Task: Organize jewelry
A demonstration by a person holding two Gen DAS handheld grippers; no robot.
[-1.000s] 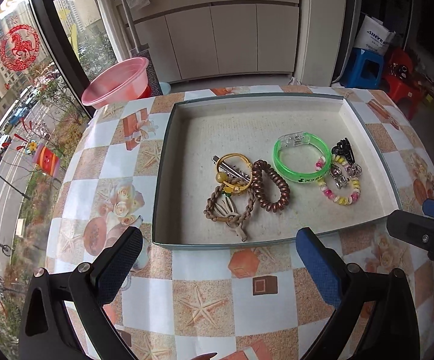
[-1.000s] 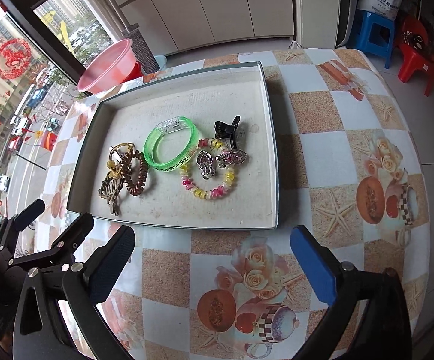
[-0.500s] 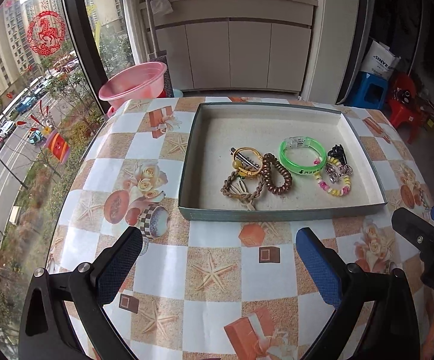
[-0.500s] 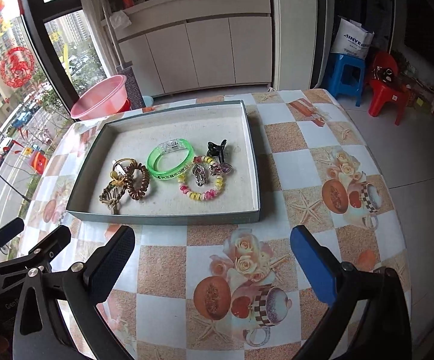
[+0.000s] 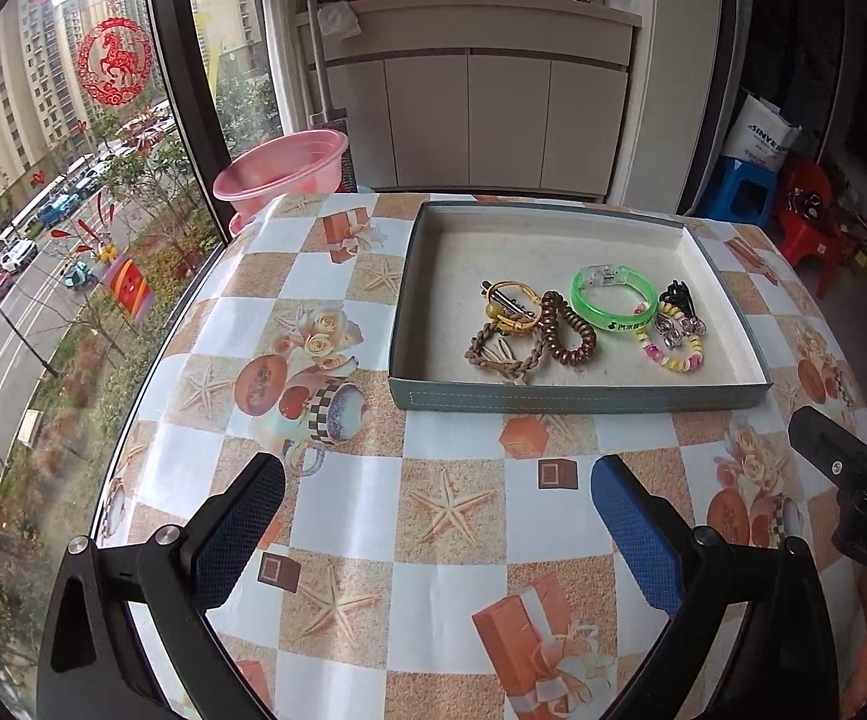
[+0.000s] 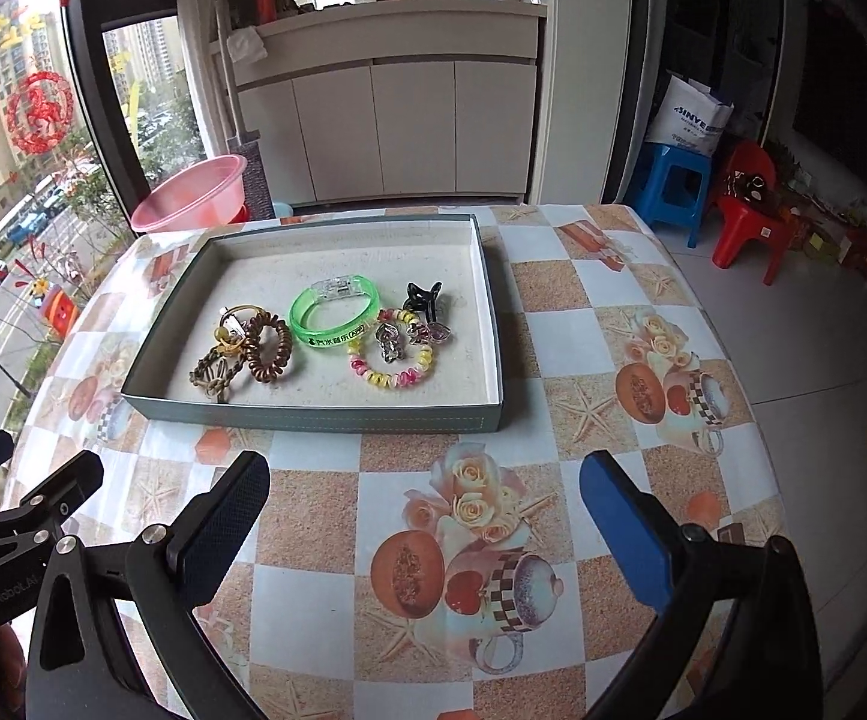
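A shallow grey-green tray [image 5: 577,401] [image 6: 313,420] lies on the patterned table. Inside it are a green bangle [image 5: 613,300] [image 6: 332,317], a brown spiral hair tie [image 5: 566,329] [image 6: 267,348], a gold ring with a clip [image 5: 508,303] [image 6: 235,324], a braided brown band [image 5: 502,354] [image 6: 211,369], a pastel bead bracelet [image 5: 676,354] [image 6: 391,363] with silver charms, and a black claw clip [image 5: 676,294] [image 6: 424,297]. My left gripper [image 5: 433,510] stands open over the table, short of the tray's near wall. My right gripper [image 6: 424,507] is open too, empty, also on the near side.
The round table [image 5: 337,480] [image 6: 613,312] carries a checked cloth with starfish and rose prints. A pink basin [image 5: 280,171] [image 6: 190,195] sits beyond the far left edge by the window. Blue stool [image 6: 676,180] and red chair [image 6: 751,210] stand on the floor at right.
Both grippers have drawn back and up from the tray, which now looks smaller and farther off. The jewelry in the tray has not moved. Both stay open.
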